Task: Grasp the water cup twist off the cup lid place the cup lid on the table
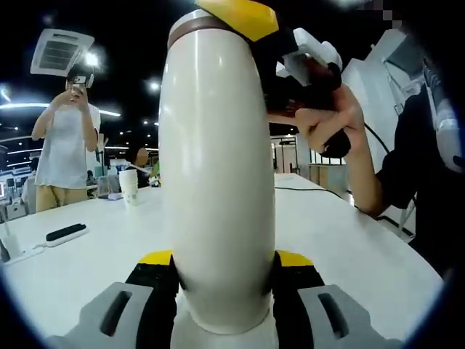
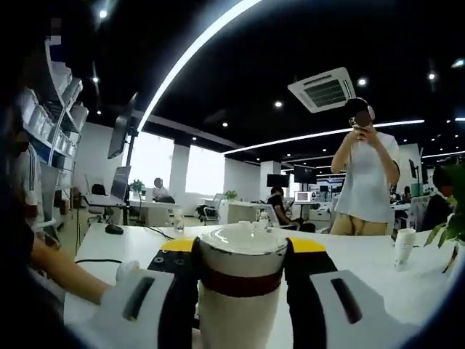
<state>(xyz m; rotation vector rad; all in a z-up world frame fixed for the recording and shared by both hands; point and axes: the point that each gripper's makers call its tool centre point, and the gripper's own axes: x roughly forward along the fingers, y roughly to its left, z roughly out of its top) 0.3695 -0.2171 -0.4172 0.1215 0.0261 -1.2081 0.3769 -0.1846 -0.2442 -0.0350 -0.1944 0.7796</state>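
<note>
Left gripper view: the water cup [image 1: 218, 174] stands upright between the left gripper [image 1: 221, 273], whose yellow-tipped black jaws are clamped on its lower body from both sides. The cup is a tall, cream-white, smooth cylinder with a dark brown band just under its top. Whether anything is inside cannot be told, since the cup lid [image 2: 242, 241] is on. At the top of the cup the right gripper [image 1: 243, 18] reaches in, a yellow jaw tip lying against the brown band, with a person's hand [image 1: 327, 120] holding it just beside the cup. The cup rises from the white table [image 1: 349, 247].

Right gripper view looks across the top of the cup: the pale, glossy cup lid sits on the brown band, and the right gripper's [image 2: 242, 254] jaws are closed on it from either side.

Behind the cup, well apart, a white paper cup [image 1: 128, 186] stands on the table, a black remote [image 1: 65, 233] lies nearer, and a person in a white shirt [image 1: 65, 138] stands beyond the table.
</note>
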